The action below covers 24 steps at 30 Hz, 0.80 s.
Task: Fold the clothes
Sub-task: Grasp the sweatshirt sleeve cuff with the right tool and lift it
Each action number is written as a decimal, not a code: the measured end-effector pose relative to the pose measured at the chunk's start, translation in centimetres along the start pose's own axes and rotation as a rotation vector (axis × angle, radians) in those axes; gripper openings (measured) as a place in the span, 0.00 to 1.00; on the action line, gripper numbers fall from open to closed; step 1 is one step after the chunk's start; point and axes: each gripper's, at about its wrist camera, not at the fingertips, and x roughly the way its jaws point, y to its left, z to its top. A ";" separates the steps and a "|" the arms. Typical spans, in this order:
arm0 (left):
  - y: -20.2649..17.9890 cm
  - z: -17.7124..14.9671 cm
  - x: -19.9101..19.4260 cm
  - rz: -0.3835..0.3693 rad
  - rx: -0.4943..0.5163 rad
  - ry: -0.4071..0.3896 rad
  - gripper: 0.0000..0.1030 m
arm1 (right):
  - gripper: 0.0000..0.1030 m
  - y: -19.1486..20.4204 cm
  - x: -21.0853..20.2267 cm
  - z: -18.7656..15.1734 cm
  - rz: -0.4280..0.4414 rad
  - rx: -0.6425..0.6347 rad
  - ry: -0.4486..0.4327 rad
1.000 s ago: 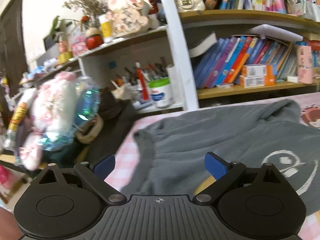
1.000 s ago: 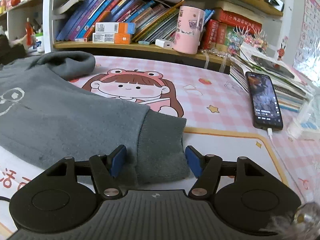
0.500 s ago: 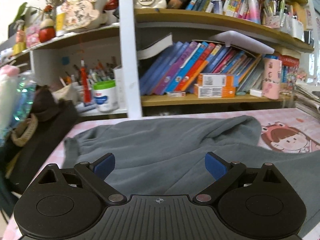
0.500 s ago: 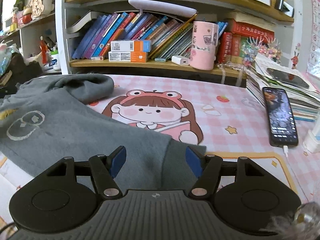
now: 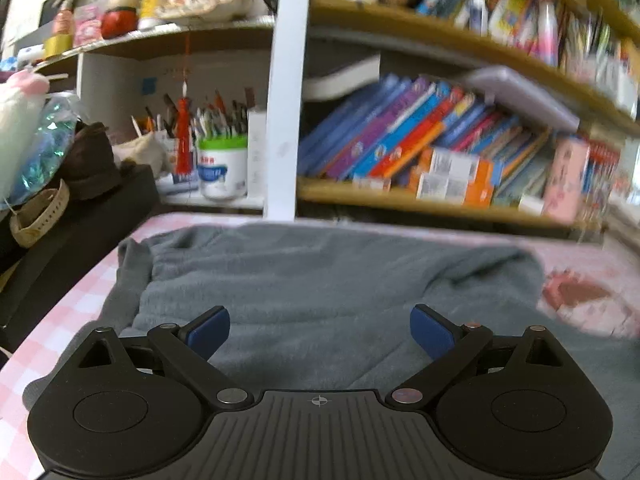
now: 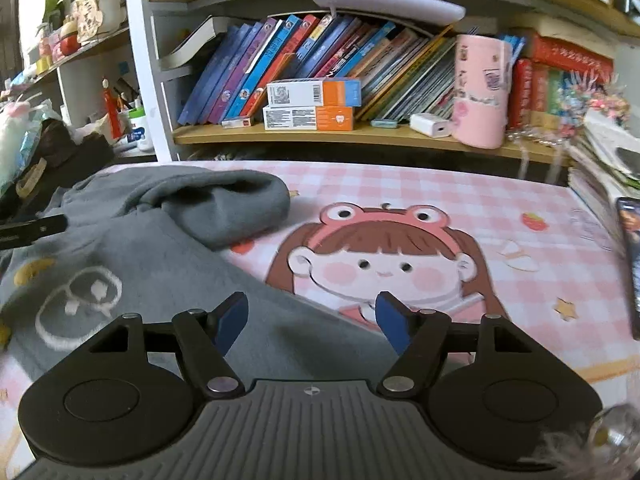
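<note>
A grey sweatshirt [image 5: 320, 276] lies spread on a pink checked table mat [image 5: 64, 312]. In the right wrist view the sweatshirt [image 6: 132, 264] shows a white printed outline on its front, with a rolled sleeve or hood at its far edge. My left gripper [image 5: 320, 332] is open and empty, hovering over the garment's body. My right gripper [image 6: 312, 320] is open and empty, above the garment's right edge where it meets the cartoon girl print [image 6: 380, 264] on the mat.
A bookshelf [image 6: 360, 136] with books, boxes and a pink cup [image 6: 480, 92] runs along the back. A phone [image 6: 632, 264] and a stack of papers lie at the right. A dark bag [image 5: 80, 208] and clutter sit at the left.
Both grippers have risen and moved forward over the sweatshirt. The right gripper has left the sleeve cuff it straddled; the left view has swung right and is blurred by motion.
</note>
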 end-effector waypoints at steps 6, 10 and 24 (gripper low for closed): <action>-0.8 -0.2 -0.9 -0.041 0.008 -0.021 1.00 | 0.67 -1.1 4.9 3.3 0.073 0.156 0.022; -2.0 -0.7 -0.1 -0.067 0.064 0.030 1.00 | 0.67 -3.3 9.0 5.4 0.145 0.423 0.065; -0.5 -1.1 1.4 -0.037 -0.018 0.107 1.00 | 0.49 0.8 16.0 8.6 0.180 0.403 0.206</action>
